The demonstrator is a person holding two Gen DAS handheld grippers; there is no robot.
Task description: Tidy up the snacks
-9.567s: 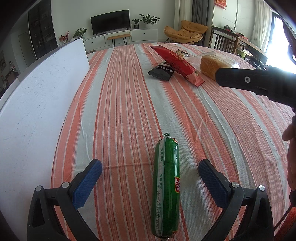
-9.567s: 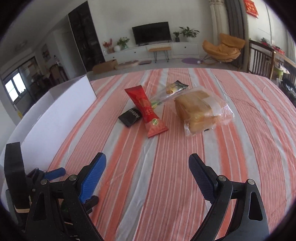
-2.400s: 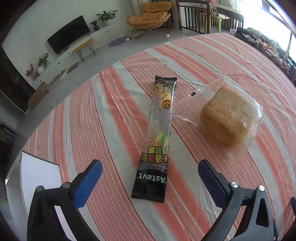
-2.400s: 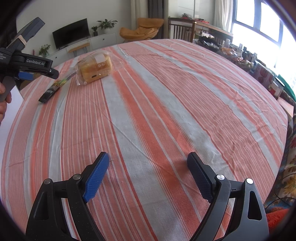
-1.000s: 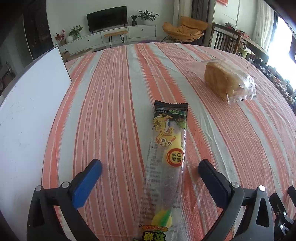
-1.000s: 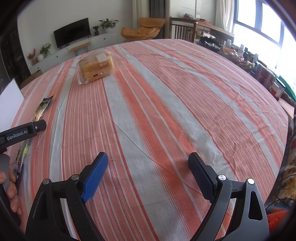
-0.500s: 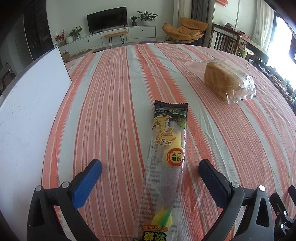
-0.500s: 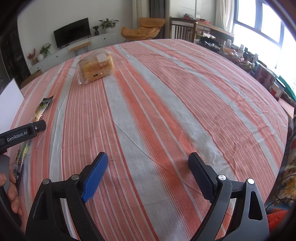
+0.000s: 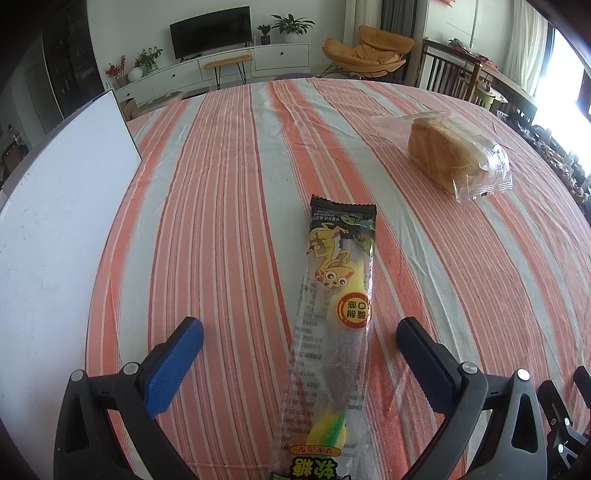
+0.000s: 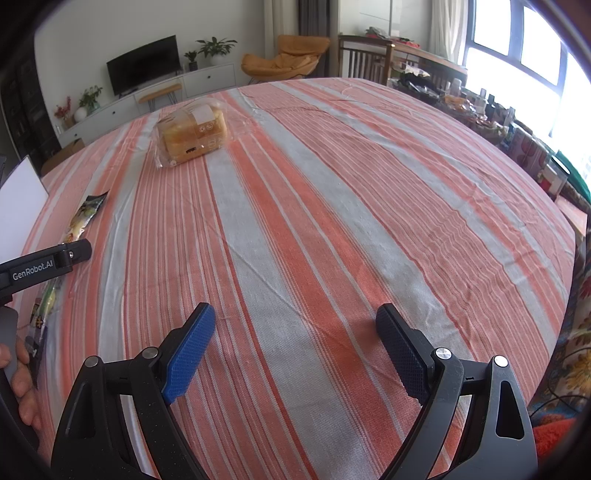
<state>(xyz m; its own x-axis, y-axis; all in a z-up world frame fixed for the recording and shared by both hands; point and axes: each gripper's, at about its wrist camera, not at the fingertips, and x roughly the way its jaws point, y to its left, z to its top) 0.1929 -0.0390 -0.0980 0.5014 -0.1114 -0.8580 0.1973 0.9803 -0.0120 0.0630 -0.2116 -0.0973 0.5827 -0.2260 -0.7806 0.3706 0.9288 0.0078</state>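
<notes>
Left wrist view cuts off the candy packet's [image 9: 332, 332] near end, seemingly ungripped

Beyond my striped surface [image 9: 236, 192] I see a black television [image 9: 210, 37] on a white cabinet [image 9: 229, 68], potted plants [image 9: 291, 26] just beside the television, an orange lounge chair [image 9: 369, 51] to its right, and a wooden chair [image 9: 448, 79] further right.

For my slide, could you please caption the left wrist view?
Open left tool straddling a long candy packet on the striped tablecloth, bagged bread beyond.
</notes>
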